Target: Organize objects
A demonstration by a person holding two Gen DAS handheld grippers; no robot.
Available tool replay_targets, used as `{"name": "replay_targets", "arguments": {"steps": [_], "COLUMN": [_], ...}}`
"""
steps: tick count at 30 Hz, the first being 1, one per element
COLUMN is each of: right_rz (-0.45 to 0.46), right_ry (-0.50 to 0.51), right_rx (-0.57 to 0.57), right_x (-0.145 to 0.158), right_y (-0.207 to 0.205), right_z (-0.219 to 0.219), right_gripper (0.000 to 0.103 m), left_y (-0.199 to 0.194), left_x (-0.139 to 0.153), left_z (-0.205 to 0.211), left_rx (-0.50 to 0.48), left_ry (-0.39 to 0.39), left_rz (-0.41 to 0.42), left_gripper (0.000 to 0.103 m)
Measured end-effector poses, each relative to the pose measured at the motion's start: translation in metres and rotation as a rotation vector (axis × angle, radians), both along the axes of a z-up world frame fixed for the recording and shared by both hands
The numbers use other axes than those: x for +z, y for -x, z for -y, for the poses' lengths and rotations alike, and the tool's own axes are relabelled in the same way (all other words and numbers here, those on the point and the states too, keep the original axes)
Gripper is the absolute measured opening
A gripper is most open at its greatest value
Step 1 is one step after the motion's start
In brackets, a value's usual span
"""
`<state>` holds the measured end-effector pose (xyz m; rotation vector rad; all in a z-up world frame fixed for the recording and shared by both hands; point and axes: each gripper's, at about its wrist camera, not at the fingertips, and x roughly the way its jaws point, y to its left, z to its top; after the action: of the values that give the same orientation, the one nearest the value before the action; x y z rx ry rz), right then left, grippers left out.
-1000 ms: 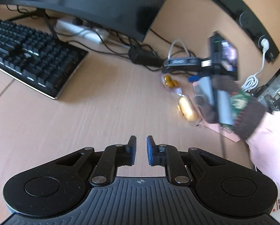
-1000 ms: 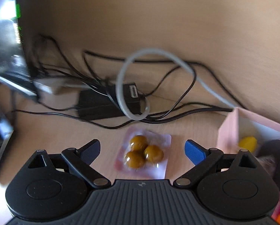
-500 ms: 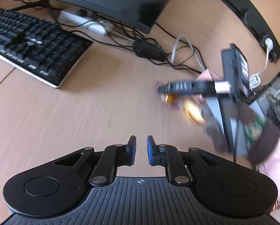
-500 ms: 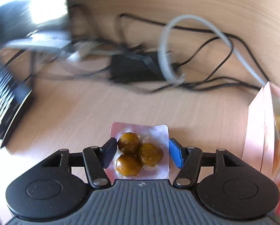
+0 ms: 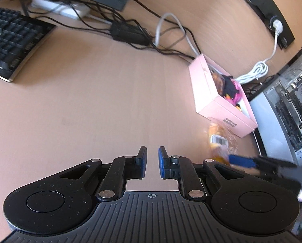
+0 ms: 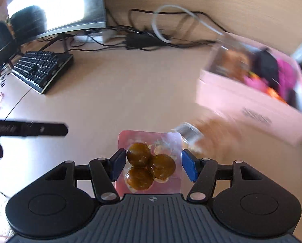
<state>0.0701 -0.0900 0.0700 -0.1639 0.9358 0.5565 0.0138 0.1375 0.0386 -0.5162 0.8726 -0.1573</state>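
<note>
Right hand-held gripper [image 6: 151, 165]: clamped on the candy packet [image 6: 150, 160], lifted above the table [image 6: 114, 93].
Left hand-held gripper [image 5: 151, 163]: nearly together, nothing held.
Pink box [image 5: 217, 101]: filled with small items.

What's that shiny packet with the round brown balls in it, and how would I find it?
Start at the open pink cardboard box on the wooden desk, then look towards the camera from its near corner. The clear plastic packet of three round brown sweets sits there, clamped between the right gripper's blue-tipped fingers. The blurred orange wrapped snack beside it has a barcode label instead.
</note>
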Motion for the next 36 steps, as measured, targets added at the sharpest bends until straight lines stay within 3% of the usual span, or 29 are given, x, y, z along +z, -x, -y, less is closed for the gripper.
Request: {"name": "replay_targets", "arguments": {"steps": [5,7,11,12,14,19,24,27,30,33,36], "right_rz": [0.123,0.134,0.201,0.191,0.153,0.115,0.118,0.111,0.096,0.028,-0.027], "right_ry": [0.049,0.030,0.148,0.158,0.128,0.010,-0.021,-0.070,-0.125,-0.196,-0.238], "right_rx": [-0.004,0.008,-0.035,-0.065,-0.129,-0.222,-0.243,-0.258,-0.290,-0.310,-0.289], "right_x": [0.009,0.015,0.011,0.009,0.009,0.020,0.015,0.013,0.012,0.008,-0.001], "right_y": [0.035,0.046,0.058,0.057,0.050,0.035,0.028,0.020,0.004,-0.020,-0.043], "right_z": [0.035,0.045,0.055,0.061,0.078,0.106,0.112,0.117,0.121,0.123,0.114], "right_gripper": [0.060,0.061,0.061,0.068,0.082,0.086,0.086,0.084,0.070,0.066,0.066], "left_y": [-0.010,-0.013,-0.017,-0.018,-0.020,-0.046,-0.071,-0.070,-0.058,-0.046,-0.036], "left_x": [-0.007,-0.009,-0.008,-0.006,-0.001,0.013,0.015,0.020,0.026,0.027,0.030], "left_z": [0.023,0.034,0.053,0.058,0.066,0.093,0.109,0.120,0.134,0.145,0.140], "left_rx": [-0.014,-0.048,-0.101,-0.119,-0.142,-0.166,-0.136,-0.160,-0.219,-0.258,-0.236], "left_ry": [0.019,0.017,0.014,0.011,0.001,-0.009,0.068,-0.052,-0.246,-0.424,-0.494], "left_rz": [-0.031,-0.032,-0.038,-0.029,-0.015,0.037,0.043,0.081,0.127,0.118,0.102], "left_gripper": [0.014,0.014,0.014,0.014,0.014,0.014,0.015,0.015,0.015,0.015,0.015]}}
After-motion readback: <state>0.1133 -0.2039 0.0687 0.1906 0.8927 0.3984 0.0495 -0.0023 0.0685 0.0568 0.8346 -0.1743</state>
